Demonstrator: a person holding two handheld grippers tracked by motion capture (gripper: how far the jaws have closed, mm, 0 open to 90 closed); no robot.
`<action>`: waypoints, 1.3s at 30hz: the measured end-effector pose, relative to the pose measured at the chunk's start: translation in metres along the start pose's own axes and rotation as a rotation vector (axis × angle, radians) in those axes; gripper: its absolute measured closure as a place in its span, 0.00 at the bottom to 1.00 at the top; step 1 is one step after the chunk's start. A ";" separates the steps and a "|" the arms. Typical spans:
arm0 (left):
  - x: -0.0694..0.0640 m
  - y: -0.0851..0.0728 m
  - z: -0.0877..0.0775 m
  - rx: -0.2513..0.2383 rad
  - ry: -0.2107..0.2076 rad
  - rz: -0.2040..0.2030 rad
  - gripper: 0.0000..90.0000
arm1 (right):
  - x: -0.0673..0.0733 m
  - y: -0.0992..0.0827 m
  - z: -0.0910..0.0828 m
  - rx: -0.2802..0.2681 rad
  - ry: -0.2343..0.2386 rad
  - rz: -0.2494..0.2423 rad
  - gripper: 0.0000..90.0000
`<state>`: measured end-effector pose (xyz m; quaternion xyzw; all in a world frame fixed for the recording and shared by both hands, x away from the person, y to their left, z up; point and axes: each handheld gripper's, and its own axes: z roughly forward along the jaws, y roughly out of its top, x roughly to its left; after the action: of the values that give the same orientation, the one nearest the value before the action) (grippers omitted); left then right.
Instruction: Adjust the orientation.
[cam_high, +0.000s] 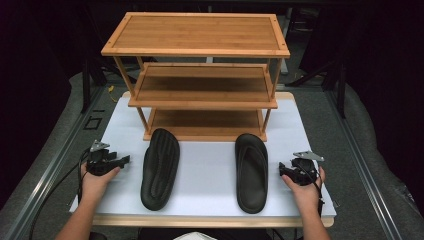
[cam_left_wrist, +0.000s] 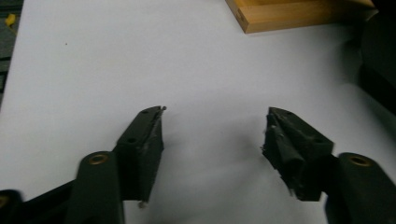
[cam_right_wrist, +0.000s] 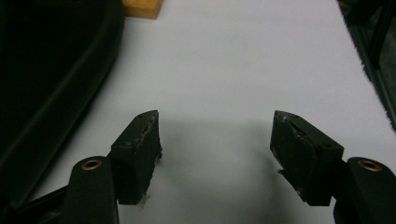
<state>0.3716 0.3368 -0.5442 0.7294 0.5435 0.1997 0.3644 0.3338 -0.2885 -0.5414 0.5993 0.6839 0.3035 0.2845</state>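
Nothing of the work looks done yet. Both black rubber slippers lie flat on the white-topped bench (cam_high: 210, 165), in front of the three-tier bamboo shoe rack (cam_high: 200, 75), whose shelves all stand bare.

The left slipper (cam_high: 160, 167), sole up, lies just to the inner side of the left hand-held gripper (cam_high: 125, 160), near it but apart. The right slipper (cam_high: 251, 171), footbed up, lies likewise just inward of the right hand-held gripper (cam_high: 283, 168).

In the left gripper view, the left hand-held gripper (cam_left_wrist: 215, 130) has its jaws spread wide with bare bench between them. The right hand-held gripper (cam_right_wrist: 215, 133) is equally wide and holds nothing, the right slipper (cam_right_wrist: 51, 79) dark beside its left jaw.

Judging by this layout, both slippers are left to be grasped and carried to the rack.
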 end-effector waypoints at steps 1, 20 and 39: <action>0.000 0.000 0.000 0.000 0.000 0.000 0.44 | 0.000 0.000 0.000 0.000 0.000 0.000 0.37; -0.034 0.004 -0.014 -0.039 -0.097 0.042 0.47 | 0.006 -0.002 -0.023 -0.111 -0.016 -0.014 0.38; -0.051 0.008 -0.020 -0.048 -0.183 0.054 0.51 | 0.001 -0.004 -0.024 -0.110 0.001 0.047 0.38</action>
<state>0.3464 0.2945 -0.5201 0.7499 0.4831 0.1548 0.4246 0.3130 -0.2894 -0.5281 0.5987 0.6520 0.3476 0.3092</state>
